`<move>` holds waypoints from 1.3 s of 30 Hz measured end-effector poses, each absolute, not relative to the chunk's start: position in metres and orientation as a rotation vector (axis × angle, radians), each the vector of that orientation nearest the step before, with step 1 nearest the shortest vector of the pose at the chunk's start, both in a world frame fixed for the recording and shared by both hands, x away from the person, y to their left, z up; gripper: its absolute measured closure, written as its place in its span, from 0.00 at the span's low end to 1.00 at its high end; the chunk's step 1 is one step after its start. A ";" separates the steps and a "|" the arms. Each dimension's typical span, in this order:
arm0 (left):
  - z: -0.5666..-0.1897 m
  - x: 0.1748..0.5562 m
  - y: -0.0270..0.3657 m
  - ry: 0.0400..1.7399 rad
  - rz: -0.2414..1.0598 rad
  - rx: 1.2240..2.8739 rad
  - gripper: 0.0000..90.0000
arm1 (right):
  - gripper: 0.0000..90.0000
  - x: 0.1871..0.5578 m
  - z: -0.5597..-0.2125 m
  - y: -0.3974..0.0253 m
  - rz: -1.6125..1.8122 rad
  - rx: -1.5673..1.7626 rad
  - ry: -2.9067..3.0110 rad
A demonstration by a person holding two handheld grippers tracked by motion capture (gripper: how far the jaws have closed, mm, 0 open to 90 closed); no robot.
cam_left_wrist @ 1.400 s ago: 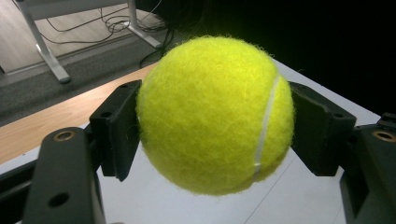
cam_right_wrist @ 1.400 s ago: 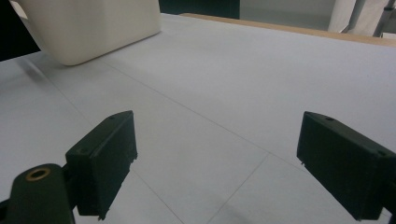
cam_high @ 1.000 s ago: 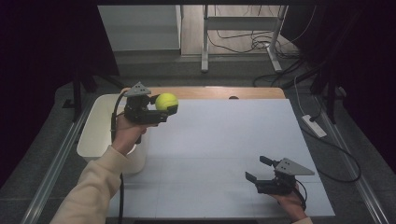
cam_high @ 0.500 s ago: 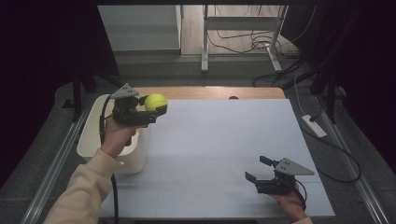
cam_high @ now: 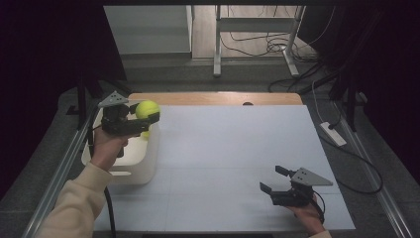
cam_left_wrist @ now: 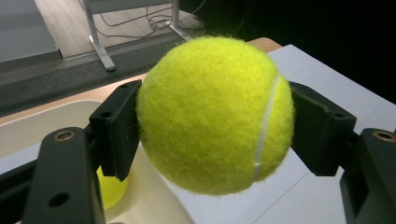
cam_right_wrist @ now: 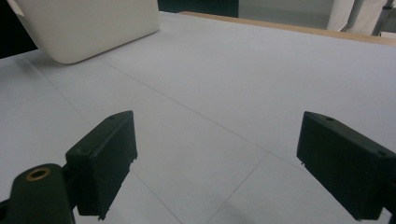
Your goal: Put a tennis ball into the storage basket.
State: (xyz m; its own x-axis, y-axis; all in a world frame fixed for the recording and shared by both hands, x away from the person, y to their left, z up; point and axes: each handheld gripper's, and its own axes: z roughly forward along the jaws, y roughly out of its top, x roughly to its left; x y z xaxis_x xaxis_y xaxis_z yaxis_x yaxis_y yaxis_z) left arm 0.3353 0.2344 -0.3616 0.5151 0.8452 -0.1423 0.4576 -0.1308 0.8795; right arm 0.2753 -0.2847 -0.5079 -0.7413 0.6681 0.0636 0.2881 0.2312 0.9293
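Note:
My left gripper [cam_high: 146, 113] is shut on a yellow tennis ball [cam_high: 147, 108] and holds it in the air over the far right part of a white bin [cam_high: 132, 168] at the table's left edge. In the left gripper view the tennis ball [cam_left_wrist: 215, 114] is squeezed between both black pads [cam_left_wrist: 116, 128], and a second yellow ball [cam_left_wrist: 111, 189] lies inside the bin [cam_left_wrist: 32, 123] below. My right gripper [cam_high: 274, 180] rests low over the white table sheet near the front right, open, with nothing between its fingers. In the right gripper view the right gripper [cam_right_wrist: 215, 161] has its jaws wide apart over the bare sheet.
The white sheet [cam_high: 233, 153] covers most of the table, with a strip of wood [cam_high: 218, 98] at the far edge. A power strip [cam_high: 333, 133] and cables lie on the floor to the right. The bin's corner [cam_right_wrist: 88, 25] shows far off in the right gripper view.
My left gripper has carried the tennis ball leftward, from over the sheet's edge to above the white bin. The right gripper has stayed put, open.

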 end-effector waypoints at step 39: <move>-0.375 0.368 0.286 1.365 0.574 1.696 0.30 | 0.13 0.276 -0.508 -0.285 1.518 0.891 2.156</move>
State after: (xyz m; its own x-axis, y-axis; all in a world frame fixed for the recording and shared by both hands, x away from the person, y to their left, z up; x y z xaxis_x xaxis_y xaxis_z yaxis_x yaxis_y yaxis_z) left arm 0.3685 0.2859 -0.3755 0.2954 0.9422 -0.1581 0.5459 -0.0307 0.8373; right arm 0.2756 -0.2853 -0.5079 -0.7381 0.6714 0.0663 0.2888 0.2256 0.9304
